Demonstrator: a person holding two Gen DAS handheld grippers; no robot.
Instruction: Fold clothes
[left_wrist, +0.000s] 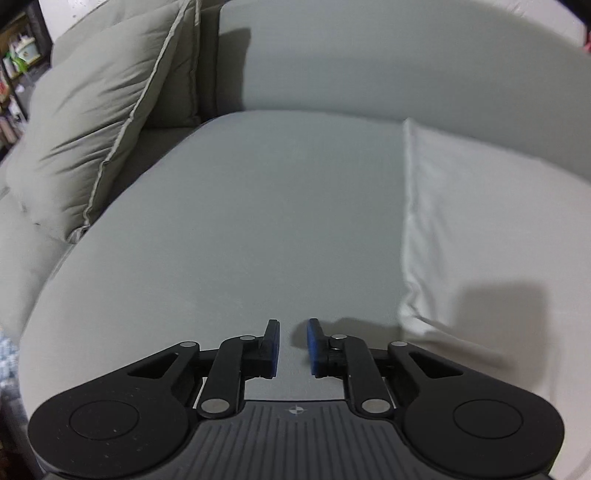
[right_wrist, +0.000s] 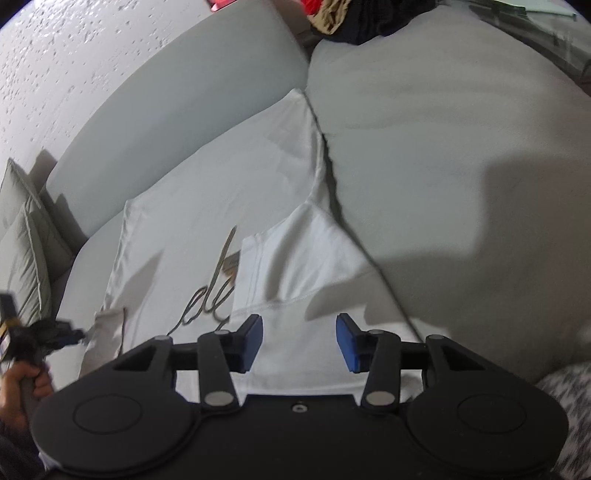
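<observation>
A grey sofa (left_wrist: 240, 229) is filling both views, its broad seat cushion lying under the two grippers and a speckled white wall (right_wrist: 74, 62) rising behind the backrest. The left gripper (left_wrist: 293, 347) is hovering over bare seat fabric, its two blue-padded fingers (left_wrist: 314, 347) standing a narrow gap apart with nothing between them. The one white T-shirt (left_wrist: 480, 229) is lying just to the right of those fingers in the left wrist view, its straight edge running up the cushion, apart from the pads. The right gripper (right_wrist: 299, 341) is holding its two blue fingers (right_wrist: 347, 343) moderately wide, and they are gripping nothing; the T-shirt (right_wrist: 221, 206) is spreading directly beneath and ahead of them, with one sleeve folded in across the body so that its hem is lying just beyond the fingertips. Cursive lettering (right_wrist: 218, 291) is showing on the shirt's chest, partly covered by that folded sleeve. At the left edge of the right wrist view a hand (right_wrist: 26, 384) is gripping the handle of the left gripper (right_wrist: 74, 334), whose tips are sitting right at the shirt's near corner; whether they are touching it I cannot tell. Farther out, two grey cushions (left_wrist: 92, 122) are leaning at the sofa's end, and one heap of dark and red clothes (right_wrist: 343, 14) is waiting on the far seat.
</observation>
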